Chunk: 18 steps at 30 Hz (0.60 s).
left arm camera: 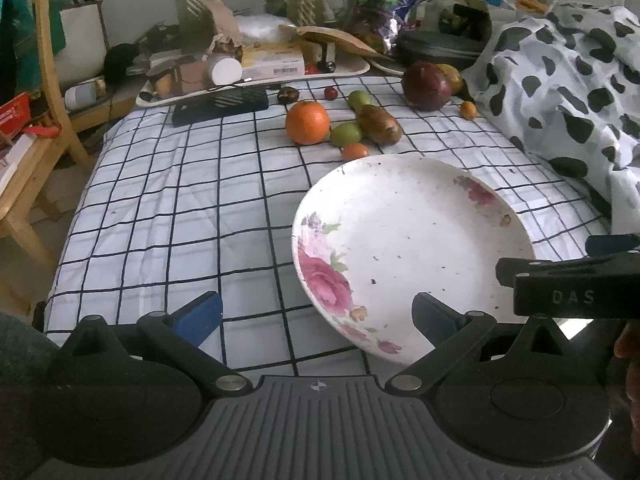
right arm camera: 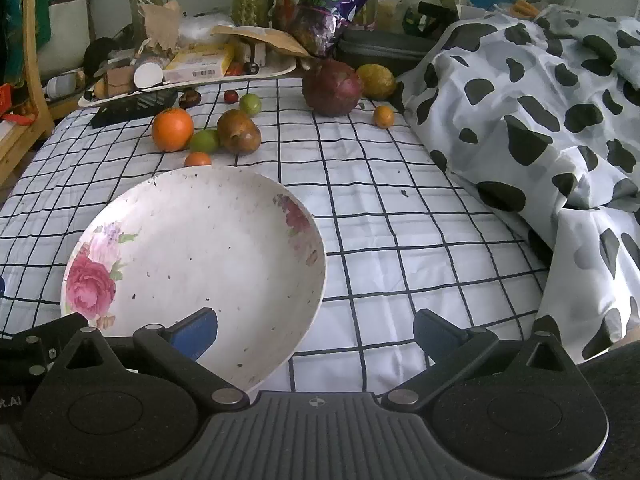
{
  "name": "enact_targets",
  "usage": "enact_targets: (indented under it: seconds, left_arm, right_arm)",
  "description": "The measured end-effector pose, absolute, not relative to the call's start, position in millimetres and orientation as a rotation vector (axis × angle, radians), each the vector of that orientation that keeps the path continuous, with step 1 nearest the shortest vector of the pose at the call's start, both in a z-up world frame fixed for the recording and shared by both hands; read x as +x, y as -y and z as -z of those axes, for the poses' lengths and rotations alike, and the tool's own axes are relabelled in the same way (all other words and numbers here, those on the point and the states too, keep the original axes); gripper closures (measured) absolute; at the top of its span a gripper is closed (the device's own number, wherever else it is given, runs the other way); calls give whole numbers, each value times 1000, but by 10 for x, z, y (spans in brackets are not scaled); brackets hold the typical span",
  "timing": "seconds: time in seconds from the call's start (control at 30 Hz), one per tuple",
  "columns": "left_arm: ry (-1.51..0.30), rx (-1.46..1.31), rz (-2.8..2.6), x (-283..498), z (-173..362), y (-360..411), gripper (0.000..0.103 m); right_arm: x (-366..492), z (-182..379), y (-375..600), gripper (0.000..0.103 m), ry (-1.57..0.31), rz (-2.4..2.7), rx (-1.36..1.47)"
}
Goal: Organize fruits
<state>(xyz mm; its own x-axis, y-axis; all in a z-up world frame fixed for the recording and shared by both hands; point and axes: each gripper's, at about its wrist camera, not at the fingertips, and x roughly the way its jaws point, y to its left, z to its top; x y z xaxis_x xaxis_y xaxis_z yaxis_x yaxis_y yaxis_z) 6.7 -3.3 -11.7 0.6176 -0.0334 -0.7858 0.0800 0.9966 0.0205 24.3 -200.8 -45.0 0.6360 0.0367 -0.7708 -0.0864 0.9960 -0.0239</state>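
Observation:
A white plate with pink roses (left arm camera: 404, 240) (right arm camera: 192, 256) lies empty on the checked cloth. Behind it sit an orange (left arm camera: 307, 122) (right arm camera: 172, 129), a brown pear-like fruit (left arm camera: 380, 125) (right arm camera: 239, 132), green fruits (left arm camera: 346, 134) (right arm camera: 205, 141), a small orange fruit (left arm camera: 355, 151) (right arm camera: 197, 159) and a dark red pomegranate (left arm camera: 426, 85) (right arm camera: 333, 88). My left gripper (left arm camera: 318, 316) is open and empty at the plate's near left rim. My right gripper (right arm camera: 316, 330) is open and empty at its near right rim.
A cluttered tray (left arm camera: 256, 76) (right arm camera: 192, 76) and a dark flat box (left arm camera: 220, 106) stand at the back. A cow-print blanket (left arm camera: 560, 80) (right arm camera: 540, 120) is heaped on the right. A wooden chair (left arm camera: 36, 120) stands left of the bed.

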Motion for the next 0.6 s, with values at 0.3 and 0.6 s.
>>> enact_targets:
  seconds: [0.3, 0.6]
  left_arm:
    - [-899, 3, 128, 127, 59, -35, 0]
    - [-854, 22, 167, 339, 20, -56, 0]
  right_arm:
    - [281, 412, 2035, 0, -869, -91, -38]
    - [455, 387, 2128, 0, -855, -86, 2]
